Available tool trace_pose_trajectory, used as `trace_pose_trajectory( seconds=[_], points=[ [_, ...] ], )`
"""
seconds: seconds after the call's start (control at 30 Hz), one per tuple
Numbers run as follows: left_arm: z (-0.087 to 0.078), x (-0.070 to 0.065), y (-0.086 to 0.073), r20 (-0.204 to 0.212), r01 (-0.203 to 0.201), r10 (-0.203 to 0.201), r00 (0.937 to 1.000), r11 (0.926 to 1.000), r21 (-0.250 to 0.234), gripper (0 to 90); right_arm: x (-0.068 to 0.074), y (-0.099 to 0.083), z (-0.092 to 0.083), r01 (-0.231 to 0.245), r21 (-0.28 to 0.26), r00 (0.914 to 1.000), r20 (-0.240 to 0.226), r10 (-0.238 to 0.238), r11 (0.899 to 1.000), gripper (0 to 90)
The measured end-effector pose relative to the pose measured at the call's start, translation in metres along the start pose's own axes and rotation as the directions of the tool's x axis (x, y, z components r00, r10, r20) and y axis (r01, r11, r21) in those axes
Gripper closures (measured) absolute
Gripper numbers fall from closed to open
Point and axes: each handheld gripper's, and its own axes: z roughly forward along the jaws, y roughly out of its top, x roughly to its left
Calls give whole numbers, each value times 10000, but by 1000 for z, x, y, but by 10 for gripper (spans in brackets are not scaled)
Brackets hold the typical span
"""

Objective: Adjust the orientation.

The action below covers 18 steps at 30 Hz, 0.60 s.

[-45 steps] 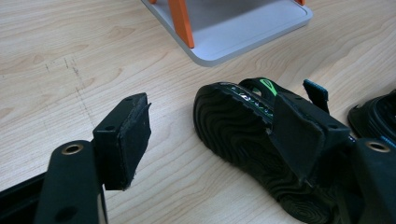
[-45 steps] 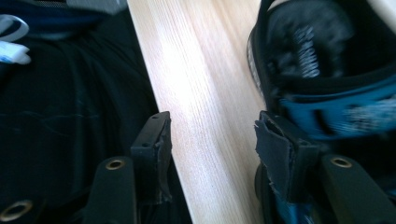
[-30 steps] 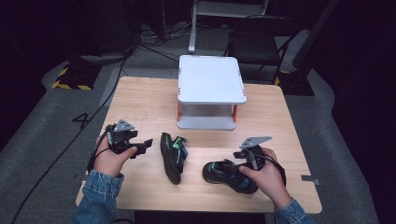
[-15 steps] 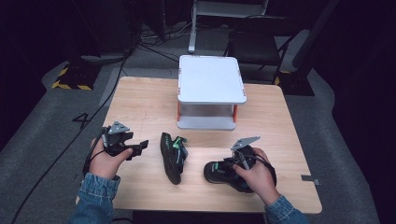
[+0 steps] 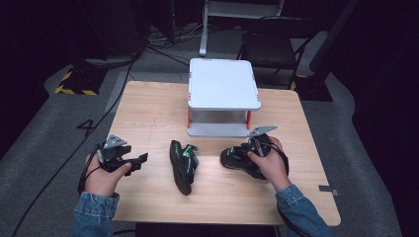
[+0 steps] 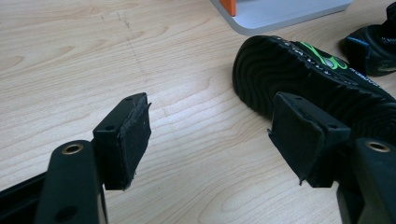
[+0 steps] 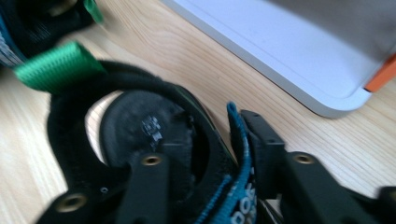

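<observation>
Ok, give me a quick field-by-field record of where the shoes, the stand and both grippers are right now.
right gripper: one jaw inside the right shoe, one outside its collar; jaws have just been opening, so grip unsure
left gripper: open, empty, over bare table
middle shoe: on its side, sole toward the left gripper, untouched
white stand: behind the shoes, nothing on top

Lab or studio: hazard-taped stand feet (image 5: 74, 90), floor cables (image 5: 163, 47), dark surroundings.
</observation>
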Motion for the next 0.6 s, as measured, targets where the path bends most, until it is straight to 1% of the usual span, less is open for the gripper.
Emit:
trace_pose_trajectory(
  seconds=[0.03, 0.07, 0.1, 0.17, 0.23, 0.3, 0.33, 0.37, 0.43, 0.47, 0.5, 0.53, 0.57, 0.6],
  points=[
    [1, 0, 0, -12, -1, 1, 10000, 10000, 3, 292, 2, 3, -7, 48, -173, 10000, 47, -47, 9998, 453],
    [1, 0, 0, -12, -1, 1, 10000, 10000, 3, 292, 2, 3, -7, 48, -173, 10000, 47, -47, 9998, 453],
    [2, 0, 0, 11, -30, 30, 10000, 10000, 19, 291, 6, 7, -19, -2, -418, 10000, 89, 5, 9991, 406],
    [3, -1, 0, 33, -37, 37, 10000, 10000, 16, 292, 12, 11, -30, 103, -719, 9999, 116, -95, 9974, 411],
    [3, -1, 0, 65, -56, 56, 10000, 10000, 8, 292, 23, 15, -38, 207, -1019, 9992, -320, -241, 9946, 458],
    [2, -2, 0, 95, -33, 33, 9999, 10000, 17, 292, 32, 19, -39, 105, -1175, 9942, -1048, -229, 9930, 486],
    [2, -2, 0, 93, -37, 37, 10000, 10000, 0, 291, 35, 20, -37, 83, -1244, 9920, -1242, -239, 9922, 498],
    [2, -3, 0, 85, -29, 30, 10000, 10000, -7, 292, 38, 21, -34, 101, -1259, 9912, -1295, -265, 9920, 522],
    [1, -2, -1, 58, -39, 39, 10000, 10000, -4, 292, 41, 20, -22, 97, -1057, 9938, -1090, -212, 9944, 547],
    [1, -2, -1, 58, -39, 39, 10000, 10000, -4, 292, 41, 20, -22, 97, -1057, 9938, -1090, -212, 9944, 547],
    [1, -2, -1, 57, -41, 41, 10000, 10000, 9, 292, 42, 17, -14, 178, -1076, 9949, -969, -283, 9940, 718],
    [1, -2, -1, 57, -41, 41, 10000, 10000, 9, 292, 42, 17, -14, 178, -1076, 9949, -969, -283, 9940, 718],
    [1, -1, 0, 62, -47, 47, 10000, 10000, -5, 292, 41, 16, -15, 186, -1238, 9967, -767, -283, 9921, 743],
    [1, -1, 1, 70, -26, 26, 10000, 10000, -53, 292, 41, 16, -17, 183, -1251, 9963, -807, -286, 9920, 746]
  ],
)
